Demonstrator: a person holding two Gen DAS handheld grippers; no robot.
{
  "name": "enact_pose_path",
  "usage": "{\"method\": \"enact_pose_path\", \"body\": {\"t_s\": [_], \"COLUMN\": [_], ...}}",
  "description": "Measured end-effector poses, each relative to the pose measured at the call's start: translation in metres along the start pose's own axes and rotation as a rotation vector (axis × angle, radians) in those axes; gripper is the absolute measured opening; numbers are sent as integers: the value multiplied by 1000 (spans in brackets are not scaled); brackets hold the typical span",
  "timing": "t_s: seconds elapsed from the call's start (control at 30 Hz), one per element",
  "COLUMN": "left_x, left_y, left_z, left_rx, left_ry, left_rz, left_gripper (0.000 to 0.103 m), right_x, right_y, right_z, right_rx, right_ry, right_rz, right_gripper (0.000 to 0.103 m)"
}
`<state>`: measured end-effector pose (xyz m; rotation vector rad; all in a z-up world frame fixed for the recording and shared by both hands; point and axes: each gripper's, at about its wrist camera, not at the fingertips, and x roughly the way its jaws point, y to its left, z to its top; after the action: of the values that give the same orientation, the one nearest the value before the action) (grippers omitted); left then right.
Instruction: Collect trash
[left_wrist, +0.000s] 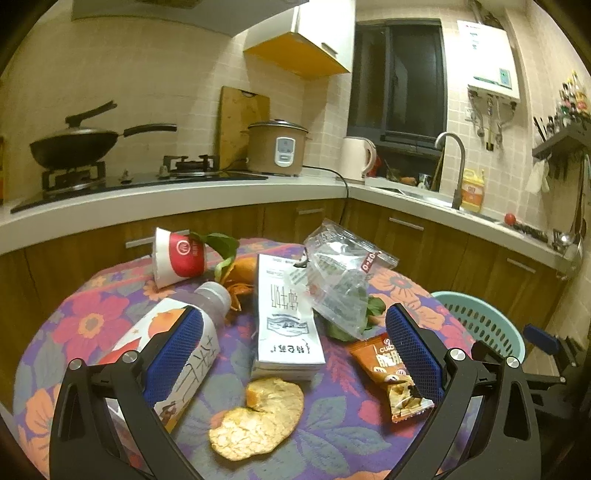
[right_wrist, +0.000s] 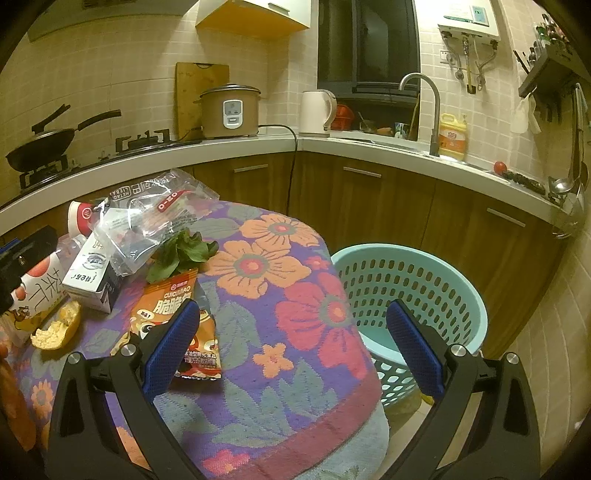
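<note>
The trash is spread over the flower-patterned surface: an orange peel lies nearest the left claw, with a white milk carton just behind it at twelve o'clock, a juice bottle at nine o'clock, an orange snack wrapper at three o'clock, and a crumpled clear bag, green leaves and a tipped paper cup farther back. The turquoise basket stands off the surface's edge, at one o'clock from the right claw. Both claws are seen spread wide and empty, nothing being gripped. The left fingers straddle the peel and carton, so a closing could catch two items at once or push the bottle aside. The peel is judged brittle and curved; it could be crumbled or flipped by a hard pinch. The wrapper, lying flat, could be slid along the cloth rather than lifted, and the light bag could be dragged with it.
</note>
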<state>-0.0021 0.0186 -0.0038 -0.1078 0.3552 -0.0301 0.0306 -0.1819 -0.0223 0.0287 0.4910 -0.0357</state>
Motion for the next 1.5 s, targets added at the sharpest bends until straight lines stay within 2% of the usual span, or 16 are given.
{"method": "enact_pose_path", "body": {"t_s": [0.77,0.9,1.07,1.2,1.37,1.5], "left_x": [2,0,-9,-8,-7,-13], "left_y": [2,15,35,44,64,90], "left_z": [0,-1,1,4,9,10], "left_rx": [-9,-46,-58,-74,-69,-86], "left_ry": [3,55,119,180,226,252], "left_rz": [5,-12,-18,-31,52,127], "left_gripper": [96,93,89,81,78,82], "right_x": [5,7,11,17,25,36], "right_y": [2,5,21,32,41,46], "right_z": [0,4,5,5,8,8], "right_rx": [-14,-24,-84,-106,-139,-153], "right_ry": [26,46,70,111,158,217], "right_rz": [46,134,222,293,332,337], "right_gripper": [96,95,88,84,85,85]}}
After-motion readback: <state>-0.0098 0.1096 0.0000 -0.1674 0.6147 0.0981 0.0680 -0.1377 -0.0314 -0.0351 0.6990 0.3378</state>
